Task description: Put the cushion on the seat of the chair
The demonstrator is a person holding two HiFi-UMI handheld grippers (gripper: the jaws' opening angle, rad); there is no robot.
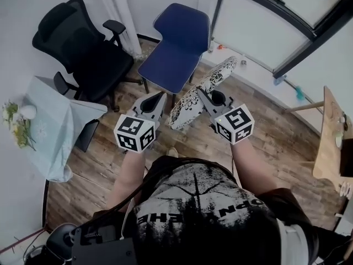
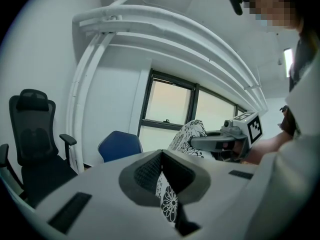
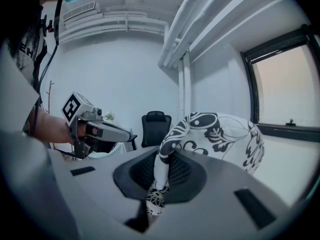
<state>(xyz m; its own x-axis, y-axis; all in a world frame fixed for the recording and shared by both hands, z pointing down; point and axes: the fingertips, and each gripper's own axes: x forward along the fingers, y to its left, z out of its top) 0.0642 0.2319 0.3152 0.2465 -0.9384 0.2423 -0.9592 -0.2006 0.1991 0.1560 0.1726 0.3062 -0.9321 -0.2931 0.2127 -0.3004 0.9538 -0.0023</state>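
Observation:
A white cushion (image 1: 201, 90) with a black floral print hangs in the air between my two grippers, just short of the blue chair (image 1: 177, 43). My left gripper (image 1: 160, 99) is shut on the cushion's near edge, and a fold of fabric (image 2: 167, 199) shows pinched in its jaws. On the other side my right gripper (image 1: 201, 97) is shut on another edge, with the printed cloth (image 3: 159, 184) squeezed between its pads and the cushion's bulk (image 3: 222, 136) beyond. The blue chair's seat (image 2: 119, 145) is bare.
A black office chair (image 1: 83, 43) stands left of the blue chair. A table with a pale cloth (image 1: 52, 128) and flowers (image 1: 14, 120) is at the left. At the right edge there is a wooden desk (image 1: 330, 142). Windows (image 1: 276, 21) line the far wall above a wooden floor (image 1: 276, 131).

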